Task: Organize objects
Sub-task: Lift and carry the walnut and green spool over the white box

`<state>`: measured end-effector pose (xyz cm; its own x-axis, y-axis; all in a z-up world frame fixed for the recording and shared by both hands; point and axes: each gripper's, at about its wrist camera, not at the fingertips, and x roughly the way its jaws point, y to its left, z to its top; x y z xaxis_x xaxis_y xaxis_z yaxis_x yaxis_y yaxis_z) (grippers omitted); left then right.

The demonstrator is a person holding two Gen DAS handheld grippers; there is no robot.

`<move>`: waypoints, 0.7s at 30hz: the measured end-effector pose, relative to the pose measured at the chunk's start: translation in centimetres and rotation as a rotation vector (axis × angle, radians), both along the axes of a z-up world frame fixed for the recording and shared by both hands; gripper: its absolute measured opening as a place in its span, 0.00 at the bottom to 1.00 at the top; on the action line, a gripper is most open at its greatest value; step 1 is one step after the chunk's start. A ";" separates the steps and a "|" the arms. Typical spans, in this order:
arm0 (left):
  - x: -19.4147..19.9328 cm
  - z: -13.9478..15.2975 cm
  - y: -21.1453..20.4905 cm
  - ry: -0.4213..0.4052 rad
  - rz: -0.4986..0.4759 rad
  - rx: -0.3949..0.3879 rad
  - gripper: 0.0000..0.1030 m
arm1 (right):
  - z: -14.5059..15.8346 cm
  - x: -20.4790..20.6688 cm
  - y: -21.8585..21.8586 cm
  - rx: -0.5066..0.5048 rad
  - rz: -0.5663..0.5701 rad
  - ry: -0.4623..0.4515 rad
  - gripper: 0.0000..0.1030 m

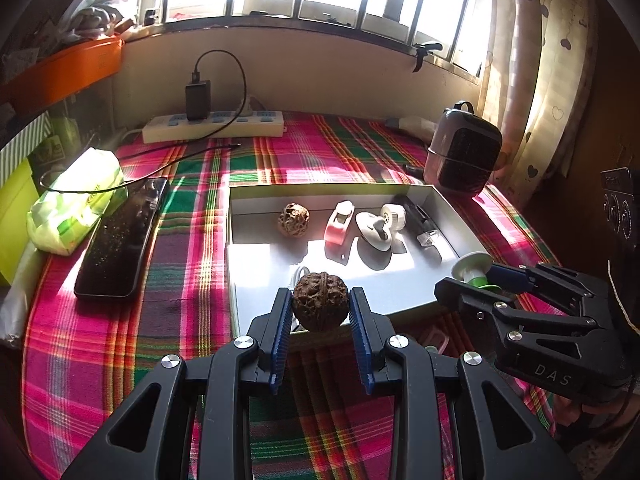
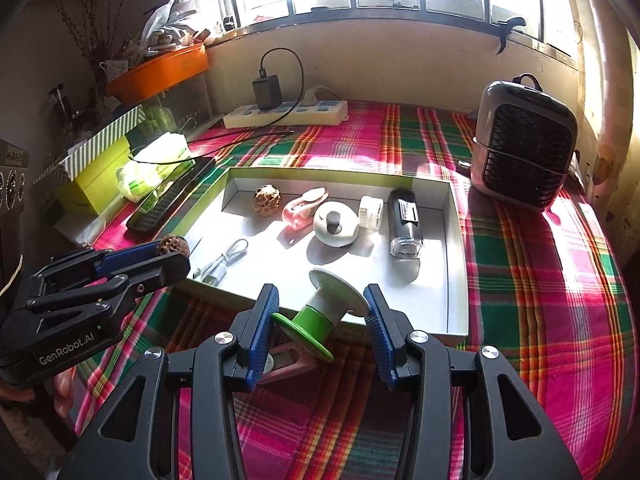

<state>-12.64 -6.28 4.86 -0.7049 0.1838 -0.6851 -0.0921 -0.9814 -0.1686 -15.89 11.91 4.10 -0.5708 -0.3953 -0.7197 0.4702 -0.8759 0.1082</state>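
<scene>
My left tongs point(image 1: 320, 306) hold a walnut point(image 1: 319, 302) pinched between the blue pads, hanging over the near edge of the tray point(image 1: 236, 240). My right tongs point(image 2: 322, 314) clamp a spool point(image 2: 320, 312), green at one end and pale at the other, tilted between the pads, also just over the tray's near rim. In the left view the right tongs sit at three o'clock of mine, apart from them.

Under the right tongs, on the cloth point(image 2: 540, 280) just short of the tray, lies something pink point(image 2: 286, 364); I cannot tell what it is.

In the tray, a white cable point(image 2: 224, 262) lies at the near left. Along the far side runs a row: a second walnut point(image 2: 267, 199) at ten o'clock, then a pink tape holder point(image 2: 300, 210), a round white dish-like piece point(image 2: 335, 222), a small white roll point(image 2: 370, 210), and a black block point(image 2: 405, 220) at two o'clock.

Beyond the tray stand a heater point(image 2: 524, 152) at two o'clock, a power strip point(image 2: 286, 114) at twelve, and a phone point(image 1: 120, 236) and tissue pack point(image 1: 76, 200) at nine to ten.

I judge the sorting well along: six things are in, two are in hand and not yet set down, and the pink thing remains outside.
</scene>
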 end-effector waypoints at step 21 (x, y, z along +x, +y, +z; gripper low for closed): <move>-6.3 -1.4 -0.9 -0.044 0.007 -0.025 0.26 | -1.6 -4.0 -3.8 0.051 0.060 -0.042 0.44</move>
